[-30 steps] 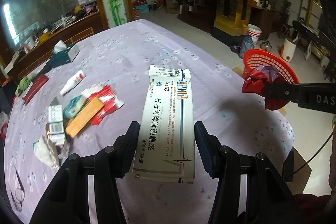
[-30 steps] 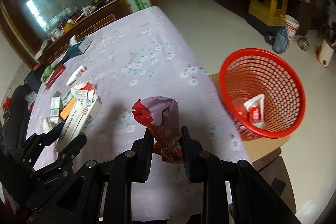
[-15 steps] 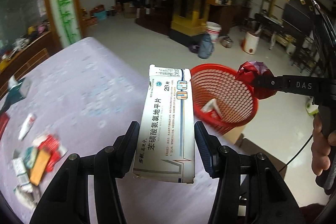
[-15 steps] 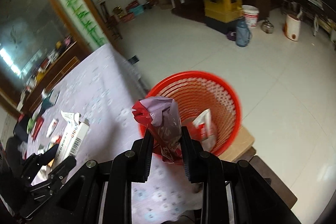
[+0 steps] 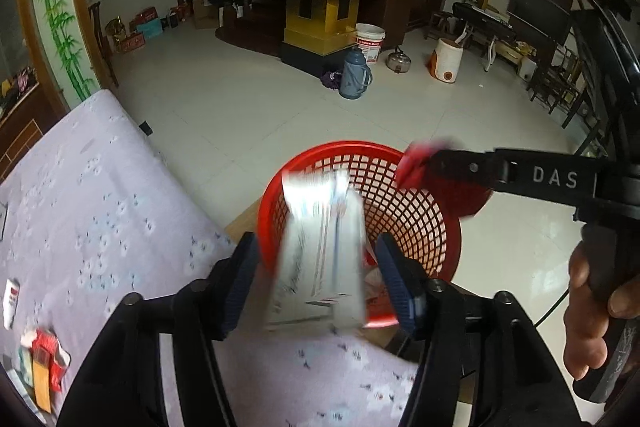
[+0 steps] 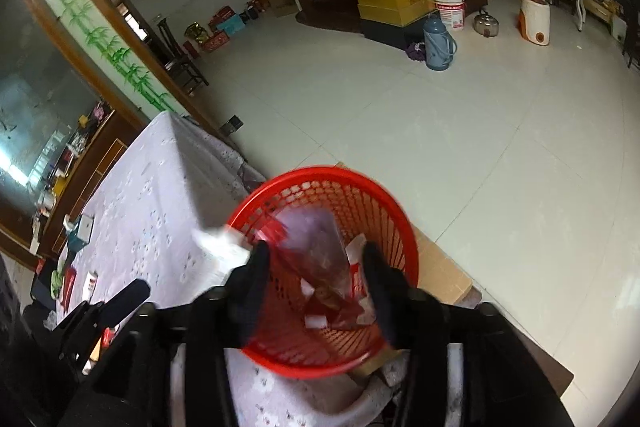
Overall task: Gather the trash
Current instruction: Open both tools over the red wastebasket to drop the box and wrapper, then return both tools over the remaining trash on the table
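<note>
Trash drop at the red basket (image 5: pixel 416 223), centre of both frames: the left tool (image 5: pixel 320 279) shows its jaws spread wide, with a blurred white medicine box (image 5: pixel 320 247) loose between them, touching neither finger so far as the blur allows, and lined up against the basket's mouth. In the right wrist view, the right tool (image 6: pixel 316 287) is likewise wide apart, and a crumpled red wrapper (image 6: pixel 320 259) sits smeared by motion between its fingers, directly over the basket's opening. Both pieces look released and on their way in, though neither can be said to have landed. White and red scraps (image 6: pixel 356 303) already lie at the basket's bottom, so part of the collecting appears done. Work is plainly left: at the lower left of the left wrist view a small pile of red, orange and white packets (image 5: pixel 40 363) rests on the flowered counter (image 5: pixel 120 227), with a white tube (image 5: pixel 12 301) just above it. A hand (image 5: pixel 600 299) grips the right tool's handle at right edge.
</note>
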Motion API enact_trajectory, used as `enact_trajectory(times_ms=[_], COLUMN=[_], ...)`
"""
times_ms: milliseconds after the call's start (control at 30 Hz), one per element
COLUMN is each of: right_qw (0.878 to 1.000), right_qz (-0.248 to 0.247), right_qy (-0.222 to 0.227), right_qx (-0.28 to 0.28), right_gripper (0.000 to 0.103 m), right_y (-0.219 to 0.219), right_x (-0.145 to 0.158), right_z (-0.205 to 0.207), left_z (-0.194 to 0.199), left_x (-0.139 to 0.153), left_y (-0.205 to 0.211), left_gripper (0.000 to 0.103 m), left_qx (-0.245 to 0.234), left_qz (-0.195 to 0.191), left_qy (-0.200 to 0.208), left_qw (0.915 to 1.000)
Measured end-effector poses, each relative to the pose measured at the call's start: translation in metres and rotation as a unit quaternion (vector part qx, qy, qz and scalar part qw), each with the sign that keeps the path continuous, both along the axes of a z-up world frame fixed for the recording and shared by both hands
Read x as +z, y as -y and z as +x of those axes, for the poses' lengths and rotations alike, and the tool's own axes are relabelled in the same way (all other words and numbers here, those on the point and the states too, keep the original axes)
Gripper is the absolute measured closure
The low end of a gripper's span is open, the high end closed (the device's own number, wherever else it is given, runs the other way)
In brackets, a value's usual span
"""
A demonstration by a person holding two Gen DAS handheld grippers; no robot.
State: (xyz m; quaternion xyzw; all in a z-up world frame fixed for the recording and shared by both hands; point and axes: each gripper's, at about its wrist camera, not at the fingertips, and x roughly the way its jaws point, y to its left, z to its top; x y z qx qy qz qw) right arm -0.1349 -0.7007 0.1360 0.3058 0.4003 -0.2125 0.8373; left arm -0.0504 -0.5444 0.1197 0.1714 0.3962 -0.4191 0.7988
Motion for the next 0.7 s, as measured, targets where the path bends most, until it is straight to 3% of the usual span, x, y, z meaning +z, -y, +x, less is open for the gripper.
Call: enact_trajectory(times_ms=[300, 500, 700], right_qw=[0.999, 0.993, 0.982], right_qz=[-0.042, -0.083, -0.086], right_qy=[0.003, 0.005, 0.01], right_qx=[0.022, 0.085, 0.165], right_gripper=[0.04, 0.04, 0.04], right_y=[-0.018, -0.086, -0.159], right_x=[0.018, 0.024, 0.02], right_z=[-0.001, 0.009, 0.028], left_z=[-0.013, -0.017, -0.013], left_x=[0.014, 0.012, 0.014], left_y=[-0.039, -0.104, -0.173], left_gripper=[0.037, 0.037, 0.037], left_qx=[0.021, 0.076, 0.144], left_qz=[-0.018, -0.018, -0.021], left_qy=[0.021, 0.017, 0.011], left_qw=[0.9994, 0.9968, 0.9893])
